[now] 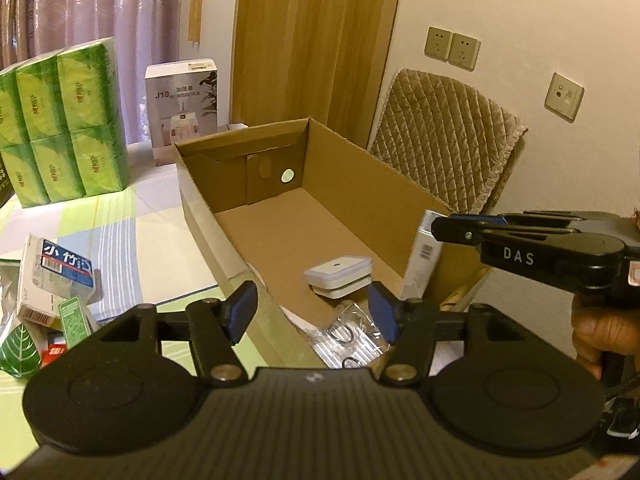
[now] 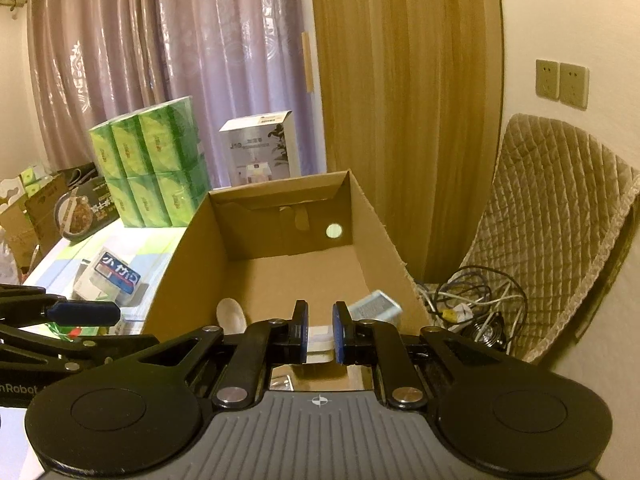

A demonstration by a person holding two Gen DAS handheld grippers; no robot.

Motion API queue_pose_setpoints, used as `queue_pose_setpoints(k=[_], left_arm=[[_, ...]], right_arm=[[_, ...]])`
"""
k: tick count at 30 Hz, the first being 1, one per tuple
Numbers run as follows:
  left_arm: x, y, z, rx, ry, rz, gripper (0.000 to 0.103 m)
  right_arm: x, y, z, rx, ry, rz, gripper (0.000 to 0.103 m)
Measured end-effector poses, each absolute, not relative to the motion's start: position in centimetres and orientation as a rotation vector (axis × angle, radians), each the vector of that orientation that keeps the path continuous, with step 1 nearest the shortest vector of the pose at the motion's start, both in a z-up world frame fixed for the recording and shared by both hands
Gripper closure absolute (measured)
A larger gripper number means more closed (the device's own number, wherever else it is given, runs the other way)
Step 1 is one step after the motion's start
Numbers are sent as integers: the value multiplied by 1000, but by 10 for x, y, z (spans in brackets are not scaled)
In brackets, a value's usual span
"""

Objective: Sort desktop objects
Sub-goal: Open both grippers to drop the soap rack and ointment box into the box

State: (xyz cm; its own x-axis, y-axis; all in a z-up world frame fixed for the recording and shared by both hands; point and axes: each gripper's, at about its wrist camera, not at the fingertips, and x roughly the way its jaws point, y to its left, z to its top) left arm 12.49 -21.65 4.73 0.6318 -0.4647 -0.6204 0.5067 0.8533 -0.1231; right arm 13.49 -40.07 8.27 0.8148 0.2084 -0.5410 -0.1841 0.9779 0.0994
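Observation:
An open cardboard box (image 1: 340, 168) (image 2: 280, 200) lies on the striped table. Near its front end sit a small white lidded case (image 1: 338, 276), a clear packet with metal rings (image 1: 348, 336) and a white barcoded carton (image 1: 424, 256) (image 2: 376, 306) leaning in the right corner. My left gripper (image 1: 314, 312) hovers open over the box's near edge, with the packet below its right pad and untouched. My right gripper (image 1: 438, 228) (image 2: 321, 332) is shut beside the carton's top, with only a narrow slit between its pads and nothing gripped.
Loose small packets (image 1: 60, 276) lie on the table left of the box. Green tissue packs (image 1: 60, 128) and a humidifier carton (image 1: 180, 108) stand behind. A quilted chair cushion (image 1: 440, 136) and tangled cables (image 2: 472, 300) are right of the box. A hand (image 1: 596, 336) holds the right gripper.

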Motion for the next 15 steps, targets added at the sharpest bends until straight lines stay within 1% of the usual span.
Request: queue_pose_setpoints(k=[4,5,6,8,9,15], left_arm=[[119,-208,47,56,693,-548,43],[118,-206,47,52,694,-545,43],[116,-203,47,48,697,-542,43],[113,-199,46,44,699,-533,42],[112,-196,46,42,700,-530,42],[107,-181,46,20,702,-507,40]], right_arm=[[128,-394,83,39,583,213,90],[126,-393,83,38,583,213,84],[124,-392,83,38,582,212,74],[120,-389,84,39,579,213,62],[119,-388,84,38,579,215,60],[113,-380,84,35,586,225,56]])
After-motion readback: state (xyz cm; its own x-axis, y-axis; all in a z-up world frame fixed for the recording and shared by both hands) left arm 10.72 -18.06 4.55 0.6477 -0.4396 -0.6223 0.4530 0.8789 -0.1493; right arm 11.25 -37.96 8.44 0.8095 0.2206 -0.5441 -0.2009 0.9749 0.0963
